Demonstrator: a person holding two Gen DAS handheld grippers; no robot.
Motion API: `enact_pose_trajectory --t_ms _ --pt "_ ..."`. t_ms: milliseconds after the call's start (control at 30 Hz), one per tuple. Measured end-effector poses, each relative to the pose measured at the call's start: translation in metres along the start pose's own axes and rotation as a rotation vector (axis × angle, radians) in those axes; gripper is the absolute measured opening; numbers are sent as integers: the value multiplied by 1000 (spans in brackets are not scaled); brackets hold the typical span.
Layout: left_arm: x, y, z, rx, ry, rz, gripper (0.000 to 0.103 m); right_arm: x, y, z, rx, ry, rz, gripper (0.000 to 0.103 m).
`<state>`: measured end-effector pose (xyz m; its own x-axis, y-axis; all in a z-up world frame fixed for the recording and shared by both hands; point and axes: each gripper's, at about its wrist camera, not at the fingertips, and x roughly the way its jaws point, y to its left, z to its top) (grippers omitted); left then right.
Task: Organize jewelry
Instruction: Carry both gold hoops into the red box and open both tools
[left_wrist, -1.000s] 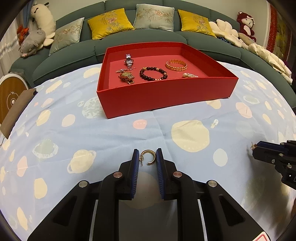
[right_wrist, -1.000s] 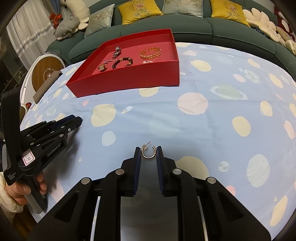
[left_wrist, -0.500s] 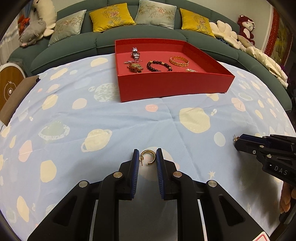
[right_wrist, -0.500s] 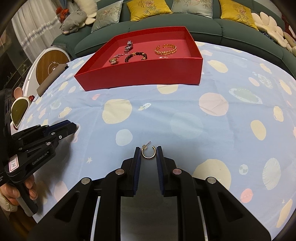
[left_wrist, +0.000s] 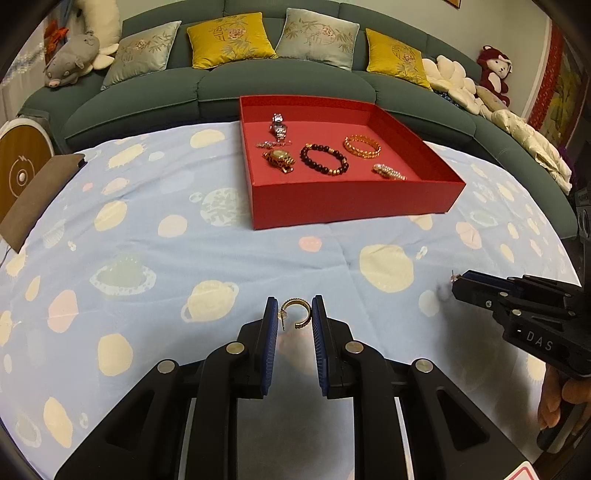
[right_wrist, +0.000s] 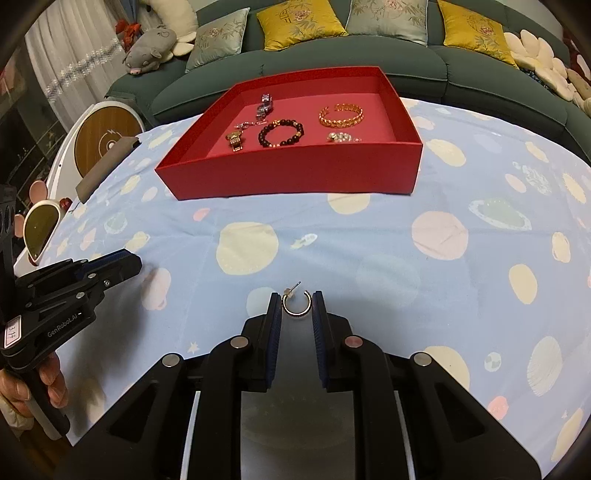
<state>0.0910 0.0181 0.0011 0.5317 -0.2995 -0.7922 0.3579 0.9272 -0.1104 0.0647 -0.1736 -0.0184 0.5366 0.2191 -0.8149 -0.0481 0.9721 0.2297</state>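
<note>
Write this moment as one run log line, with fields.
left gripper: shut on gold hoop earring | right gripper: shut on second hoop earring | red tray: ahead, holds bracelets, watches

Gold hoop earring (left_wrist: 295, 314) clamped in each claw.
</note>
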Motion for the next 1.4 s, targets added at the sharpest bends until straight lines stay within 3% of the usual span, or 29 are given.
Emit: enact_pose_trajectory --t_ms 733,1133,1400 --pt "-5 -29 68 -34 -74 -7 16 -33 -2 45 5 -133 10 16" --pt "-5 -11 112 -68 -149 58 16 -47 -3 90 -43 -238 -10 16" --pt "18 -8 134 -35 -133 112 16 -35 -26 113 42 -224 -5 16"
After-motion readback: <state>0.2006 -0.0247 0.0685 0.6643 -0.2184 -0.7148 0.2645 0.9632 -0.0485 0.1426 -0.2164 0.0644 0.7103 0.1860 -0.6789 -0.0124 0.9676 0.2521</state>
